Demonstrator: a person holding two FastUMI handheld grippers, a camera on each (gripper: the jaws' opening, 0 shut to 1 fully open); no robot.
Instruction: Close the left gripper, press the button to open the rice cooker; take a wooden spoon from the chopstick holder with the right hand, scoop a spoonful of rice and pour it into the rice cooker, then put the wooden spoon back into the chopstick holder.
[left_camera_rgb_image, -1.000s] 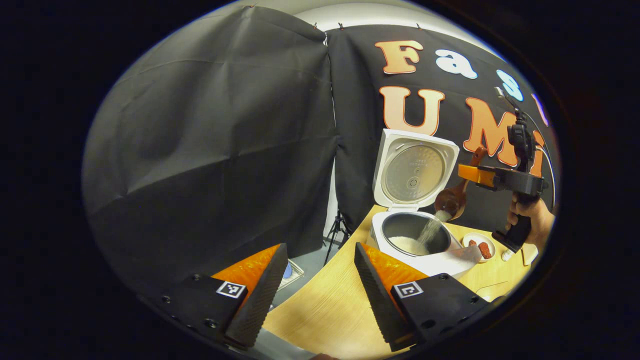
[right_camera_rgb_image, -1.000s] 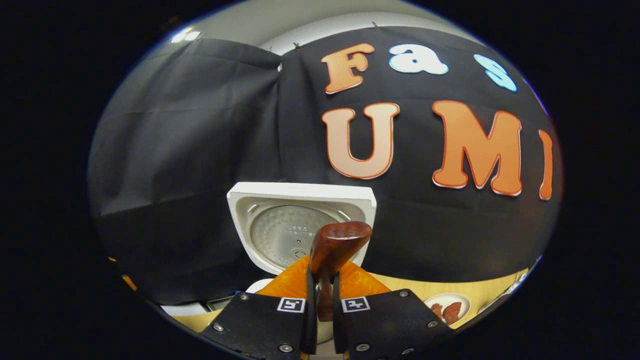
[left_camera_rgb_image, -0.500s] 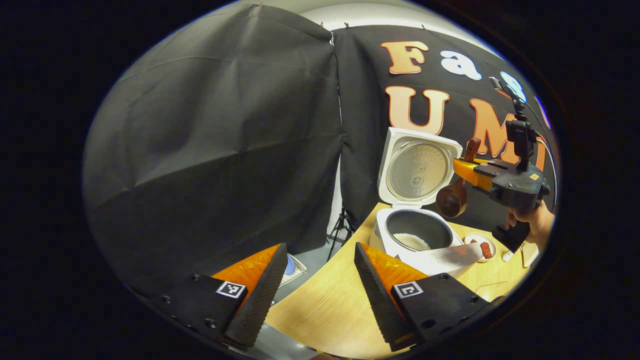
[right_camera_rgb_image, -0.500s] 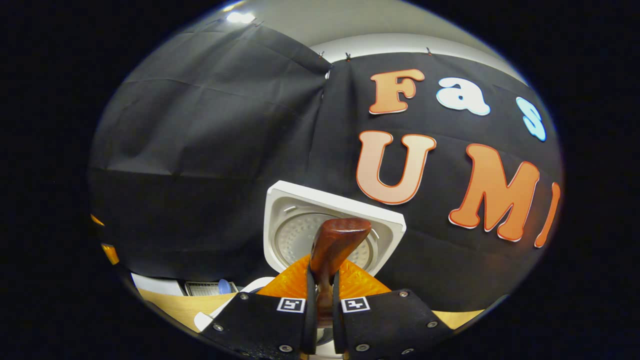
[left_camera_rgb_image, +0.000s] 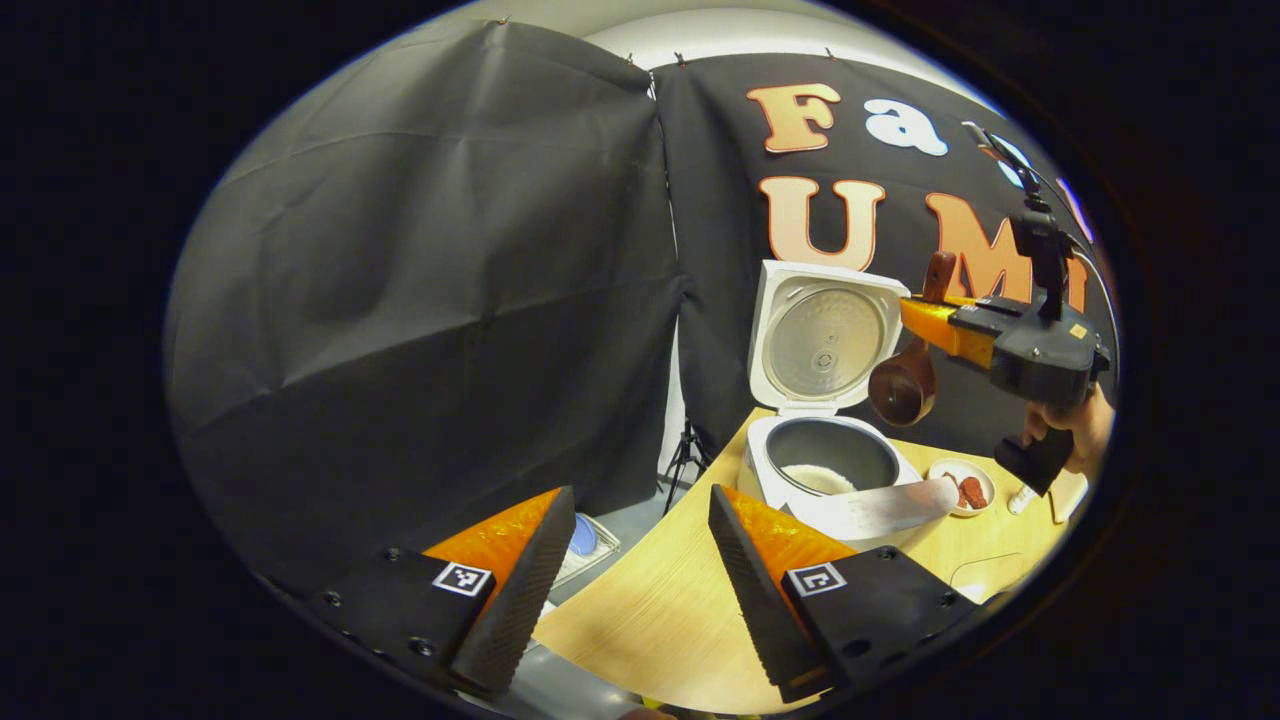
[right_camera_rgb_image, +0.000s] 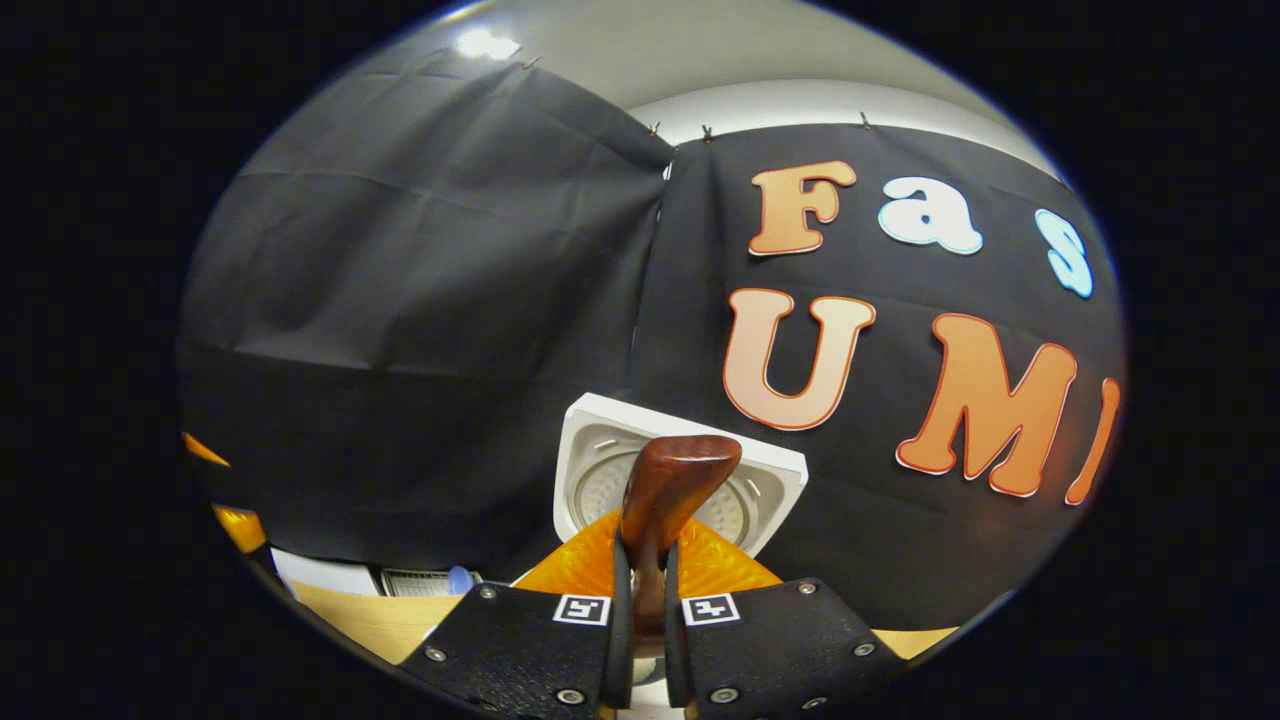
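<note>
Wooden spoon (right_camera_rgb_image: 665, 500) between right claw (right_camera_rgb_image: 640, 590) fingers

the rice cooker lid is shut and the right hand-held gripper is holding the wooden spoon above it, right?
Not quite: the rice cooker lid is open, standing upright behind the pot with rice in it, as the left gripper view shows. The rest holds: the right hand-held gripper is holding the wooden spoon above the cooker.

Around you hangs creased black cloth walling (left_camera_rgb_image: 430, 280), pinned along its top edge beneath a pale grey ceiling (right_camera_rgb_image: 700, 50) with one bright lamp (right_camera_rgb_image: 483, 43). The light wooden tabletop (left_camera_rgb_image: 660, 610) curves over grey floor (left_camera_rgb_image: 625, 520), where a black tripod (left_camera_rgb_image: 685, 460) stands.
</note>
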